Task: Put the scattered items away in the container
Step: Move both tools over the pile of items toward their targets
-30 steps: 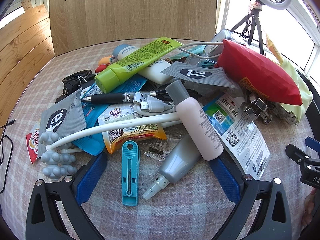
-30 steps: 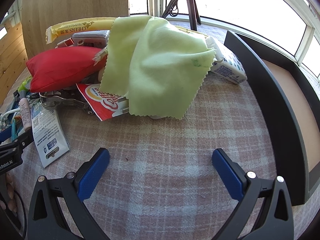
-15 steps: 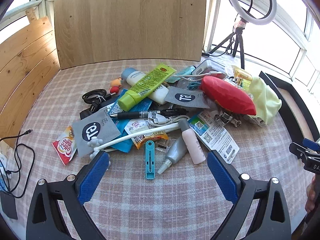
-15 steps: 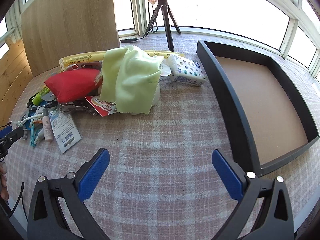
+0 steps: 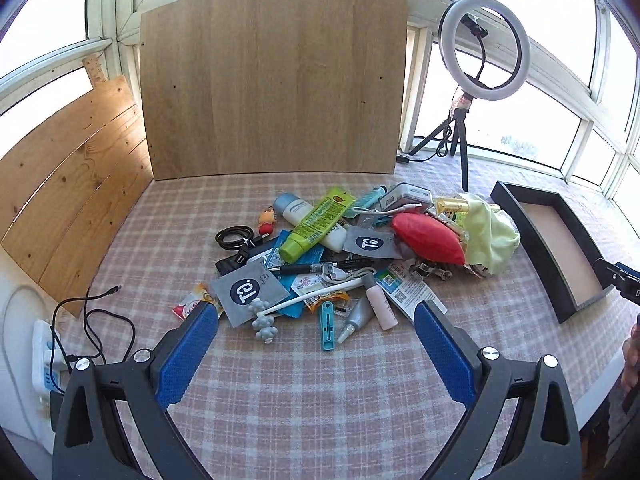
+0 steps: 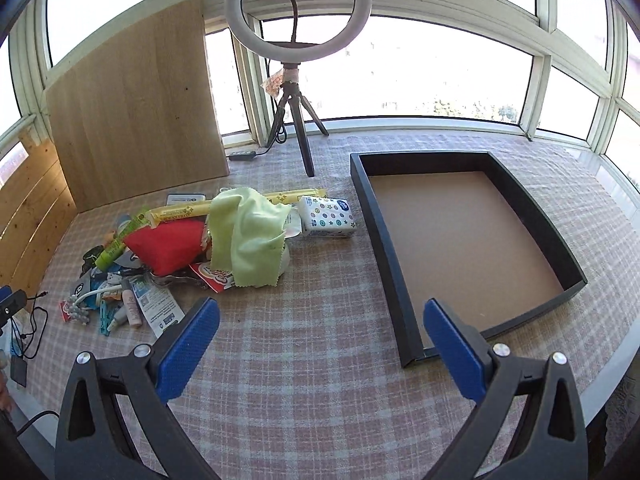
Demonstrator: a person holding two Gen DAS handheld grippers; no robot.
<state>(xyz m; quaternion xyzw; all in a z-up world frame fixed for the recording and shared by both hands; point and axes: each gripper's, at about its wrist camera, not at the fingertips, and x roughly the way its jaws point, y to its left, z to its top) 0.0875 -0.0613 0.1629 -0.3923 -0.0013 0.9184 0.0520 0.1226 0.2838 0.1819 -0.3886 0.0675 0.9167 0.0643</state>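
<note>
Scattered items (image 5: pixel 332 256) lie heaped ahead of the left gripper (image 5: pixel 316 344), whose jaws stand wide and empty; the teal clip (image 5: pixel 327 330) is nearest between them. A white cable (image 5: pixel 320 296) threads the pile (a lift could drag neighbours along). Right view: right gripper (image 6: pixel 320 344), likewise wide and empty; black tray (image 6: pixel 384 236) ahead-right, holding nothing; green cloth (image 6: pixel 248 240) ahead-left may hide objects beneath.

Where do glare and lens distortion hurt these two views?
Left wrist: windows blow out white behind the ring light, frames bow, pile sharp. Right wrist: panes overexposed, straight-sided black tray curves, glare on the table edge.
</note>
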